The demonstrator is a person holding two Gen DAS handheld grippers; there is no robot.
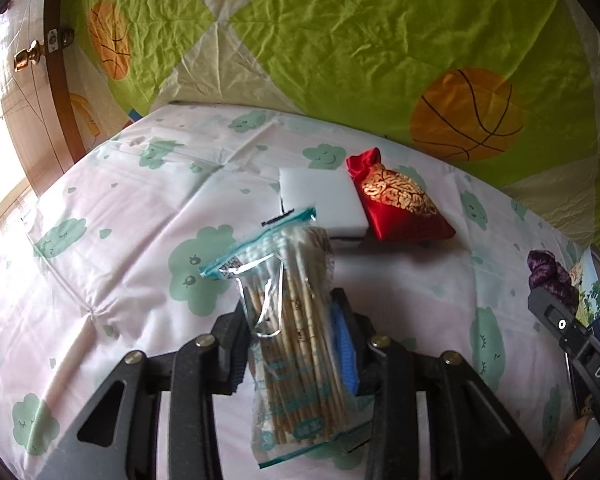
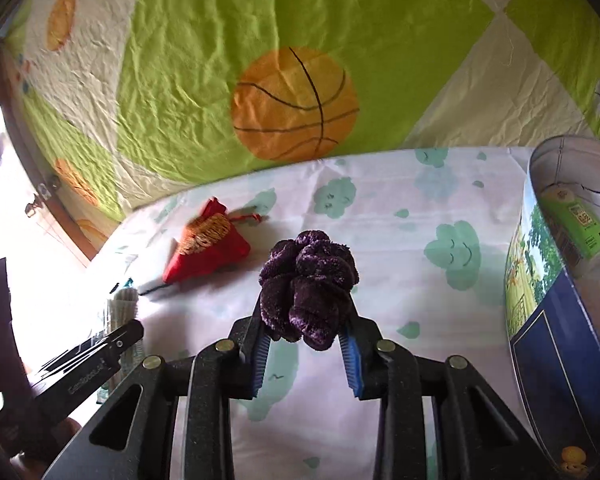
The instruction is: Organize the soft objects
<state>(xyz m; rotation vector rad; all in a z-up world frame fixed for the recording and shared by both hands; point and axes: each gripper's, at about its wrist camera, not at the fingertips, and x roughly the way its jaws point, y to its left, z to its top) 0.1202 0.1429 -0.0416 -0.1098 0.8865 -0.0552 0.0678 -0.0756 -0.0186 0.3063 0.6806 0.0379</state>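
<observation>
My left gripper (image 1: pixel 290 308) is shut on a clear bag of cotton swabs (image 1: pixel 296 320), which stands upright between its pads just above the cloud-print cloth (image 1: pixel 120 240). Beyond it lie a white sponge block (image 1: pixel 324 196) and, touching the block's right side, a red and gold pouch (image 1: pixel 400 204). My right gripper (image 2: pixel 304 312) is shut on a fuzzy purple bundle (image 2: pixel 308 280), lifted off the cloth. The same bundle (image 1: pixel 548 272) shows at the right edge of the left wrist view. From the right wrist, the red pouch (image 2: pixel 208 244) is far left.
A round printed container (image 2: pixel 540 280) stands at the right, with a green packet (image 2: pixel 576 224) inside. A green quilt with basketballs (image 1: pixel 340 40) hangs behind the table. A wooden door with a brass knob (image 1: pixel 28 58) is at the far left.
</observation>
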